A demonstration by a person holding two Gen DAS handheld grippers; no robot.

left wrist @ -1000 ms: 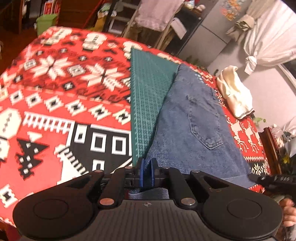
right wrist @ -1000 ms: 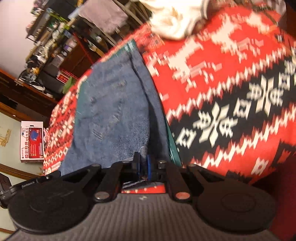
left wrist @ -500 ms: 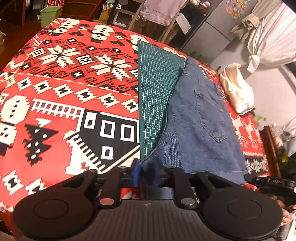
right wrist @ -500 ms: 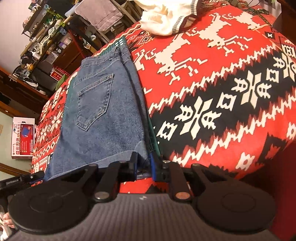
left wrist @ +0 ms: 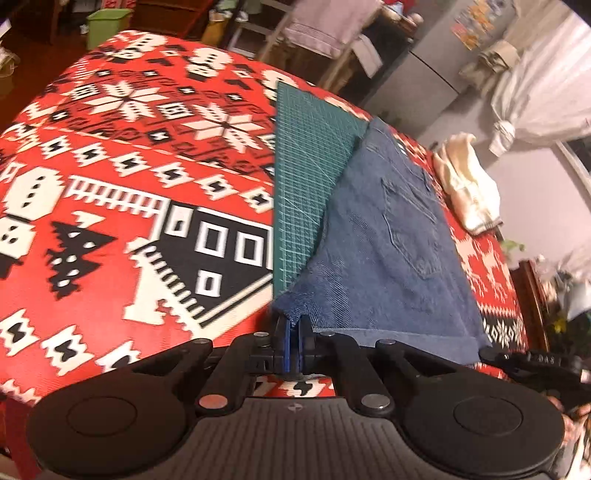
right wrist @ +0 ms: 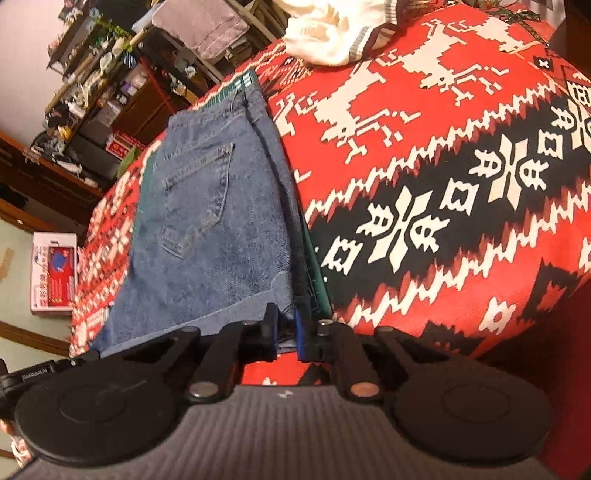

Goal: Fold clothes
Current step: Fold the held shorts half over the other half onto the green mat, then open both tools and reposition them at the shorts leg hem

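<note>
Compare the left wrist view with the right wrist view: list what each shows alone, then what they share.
Left wrist only: a green bin, a tied white curtain, and the left gripper pinching the denim shorts. Right wrist only: a red and white box, cluttered shelves, and the right gripper with fingers apart at the hem. Both: shorts, green cutting mat, cream garment, red patterned cloth.

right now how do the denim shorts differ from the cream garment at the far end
The denim shorts are blue, spread flat over the green cutting mat; the cream garment is pale, bunched in a heap on the patterned cloth. The shorts' near hem is pinched by the left gripper, with the right gripper at its other corner; the cream garment lies untouched. Both rest on the same surface.
</note>
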